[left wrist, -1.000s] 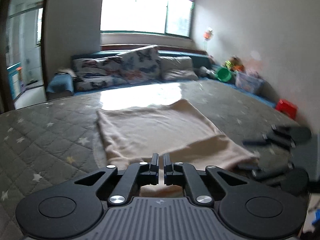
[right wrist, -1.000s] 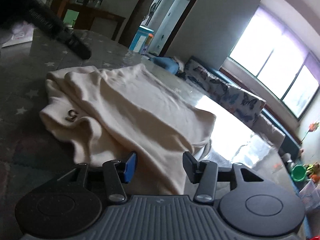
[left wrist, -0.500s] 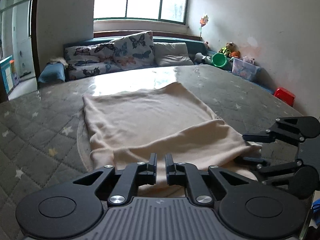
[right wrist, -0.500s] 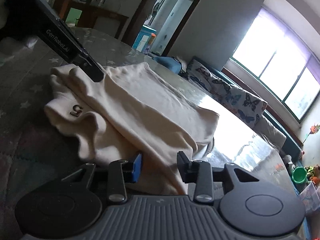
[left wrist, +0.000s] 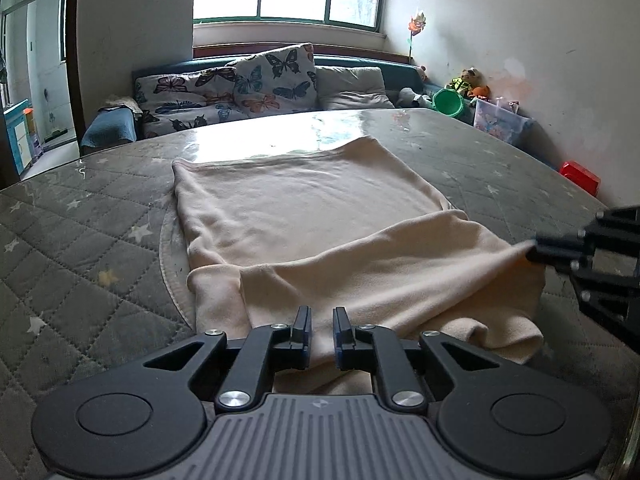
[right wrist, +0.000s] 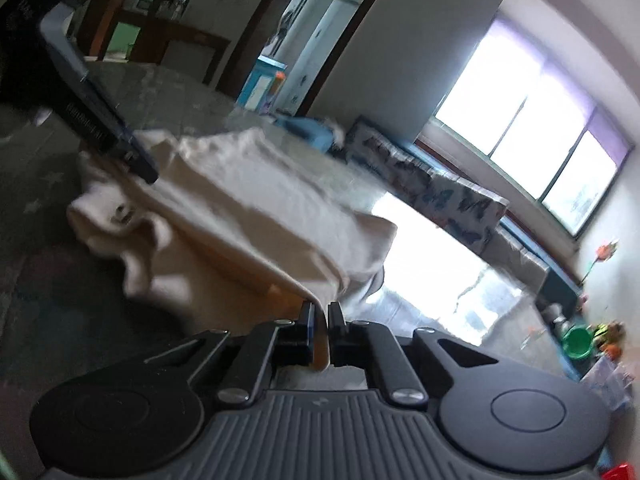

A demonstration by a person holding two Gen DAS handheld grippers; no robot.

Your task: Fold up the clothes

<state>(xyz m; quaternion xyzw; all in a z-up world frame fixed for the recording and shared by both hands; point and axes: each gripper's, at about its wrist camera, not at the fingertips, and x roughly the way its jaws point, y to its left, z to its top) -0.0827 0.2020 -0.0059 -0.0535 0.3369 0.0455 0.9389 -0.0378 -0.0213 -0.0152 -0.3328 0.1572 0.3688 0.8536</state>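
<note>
A cream garment (left wrist: 304, 216) lies on the quilted grey table (left wrist: 80, 248), its near part folded over and bunched. My left gripper (left wrist: 322, 328) is shut on the near fold of the garment. My right gripper (right wrist: 319, 320) is shut on the garment's (right wrist: 256, 208) right corner and lifts that edge; it also shows at the right edge of the left wrist view (left wrist: 536, 250). The left gripper's body shows in the right wrist view (right wrist: 112, 136) at the garment's far end. The right wrist view is blurred.
A sofa with butterfly cushions (left wrist: 256, 84) stands beyond the table under the window. A green bucket (left wrist: 448, 102), a toy box (left wrist: 500, 124) and a red stool (left wrist: 580, 178) sit along the right wall. A doorway (right wrist: 280, 72) is behind the table.
My right gripper has closed on the garment's corner and raised it. My left gripper's fingers now stand slightly wider on a thicker fold. The garment's near edge has pulled taut between them.
</note>
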